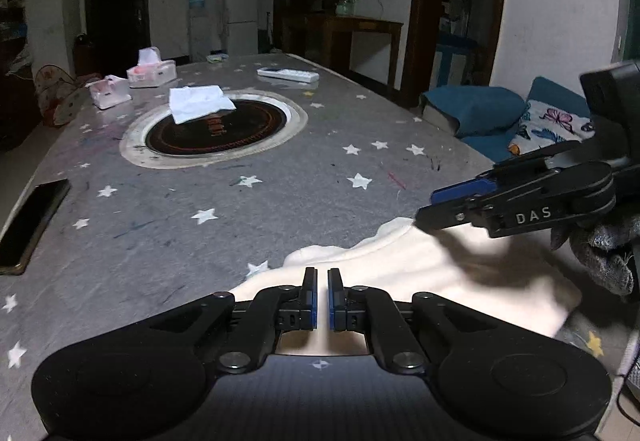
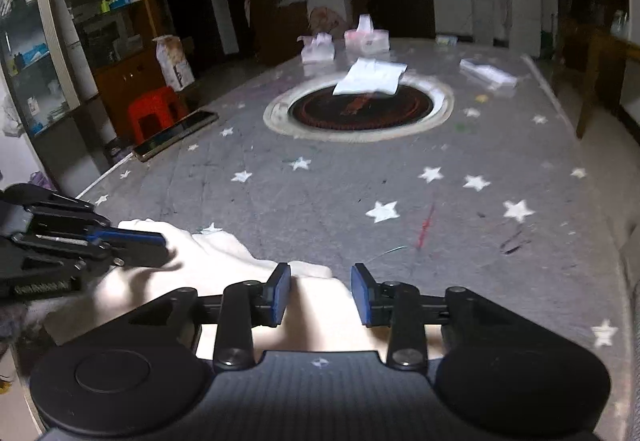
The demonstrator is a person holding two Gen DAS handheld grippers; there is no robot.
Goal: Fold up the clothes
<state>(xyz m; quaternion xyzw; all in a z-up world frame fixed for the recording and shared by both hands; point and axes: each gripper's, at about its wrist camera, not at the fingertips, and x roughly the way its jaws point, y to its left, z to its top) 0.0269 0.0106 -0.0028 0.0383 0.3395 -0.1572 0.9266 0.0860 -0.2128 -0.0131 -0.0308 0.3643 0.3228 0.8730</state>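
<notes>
Cream garment (image 1: pixel 420 273) lies bunched at the near edge of the star-print table (image 1: pixel 240 201), both tools low over it. Left gripper (image 1: pixel 322 299) has its jaws nearly together with a thin gap, cloth beneath but not visibly pinched. Right gripper (image 2: pixel 321 295) has jaws well apart, straddling a fabric ridge, likely lining up a grip. Far off, two tissue boxes (image 1: pixel 151 72), each with tissue poking out.
</notes>
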